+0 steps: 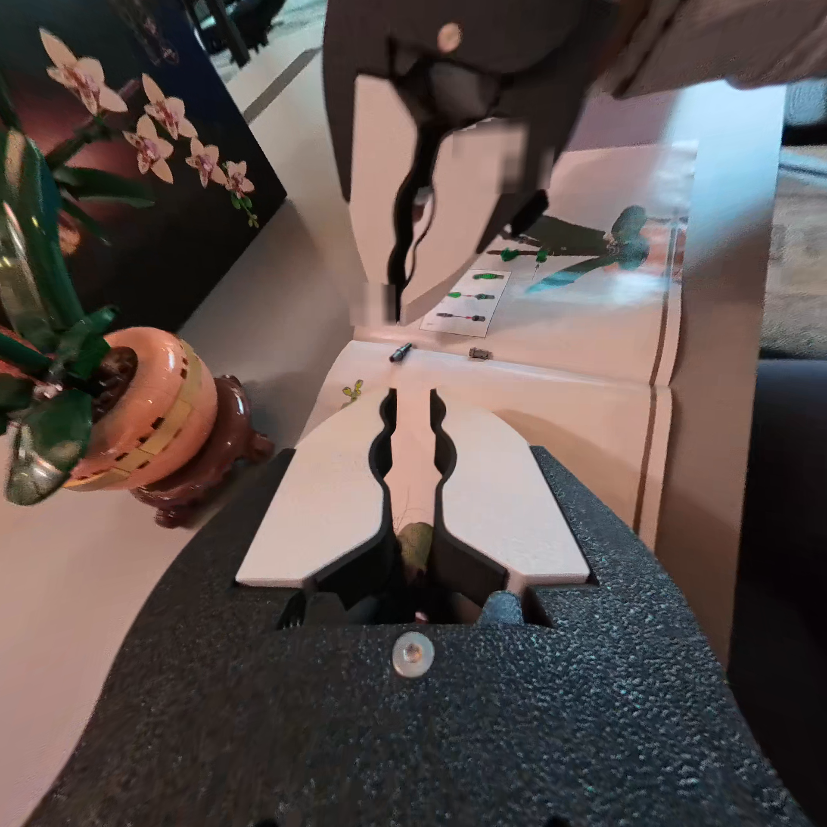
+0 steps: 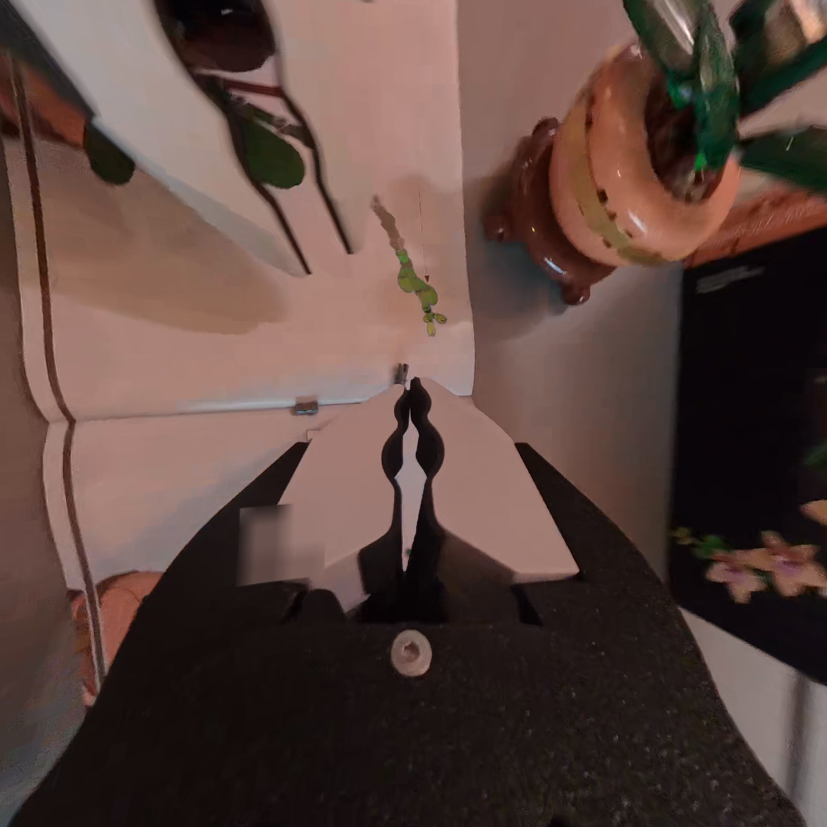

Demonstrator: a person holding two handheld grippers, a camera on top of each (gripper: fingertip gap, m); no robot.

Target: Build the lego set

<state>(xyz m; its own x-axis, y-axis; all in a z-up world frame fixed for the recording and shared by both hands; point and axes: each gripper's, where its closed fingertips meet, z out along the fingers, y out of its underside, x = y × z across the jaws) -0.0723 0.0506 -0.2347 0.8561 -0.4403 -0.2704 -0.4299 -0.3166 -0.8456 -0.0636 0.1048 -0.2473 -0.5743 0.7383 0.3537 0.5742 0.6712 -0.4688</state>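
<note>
A: Biggest first; white surface (image 1: 277, 250), and the open booklet (image 1: 559, 402) flat on it is my landmark. Dark box w/ orchid photo (image 1: 147, 156) stands beyond the booklet's left edge; brick-built pot (image 1: 156, 402) w/ green leaves sits just beside that same edge.

B: And the claws?

A: Left claw (image 1: 412, 391) hovers over the booklet's near page; jaws parted, nothing betw. them. Right claw (image 1: 396, 309) comes in from the far side, tips pinched together, gripping nothing I can see.

B: Small stuff?

A: Two tiny pieces on the booklet's centre fold; a dark peg (image 1: 399, 352) just beyond the left claw's tips, and a grey connector (image 1: 479, 353) farther along the fold, apart from both claws. In the right wrist view the peg (image 2: 401, 373) lies at the right claw's (image 2: 411, 385) tips.

B: Risks?

A: Peg is small, round, prob. rolls; a nudge from shut tips could send it down the fold or off the page. Both claws converge on one spot, so they could collide; pot is close enough that a wide swing might tip it.
</note>
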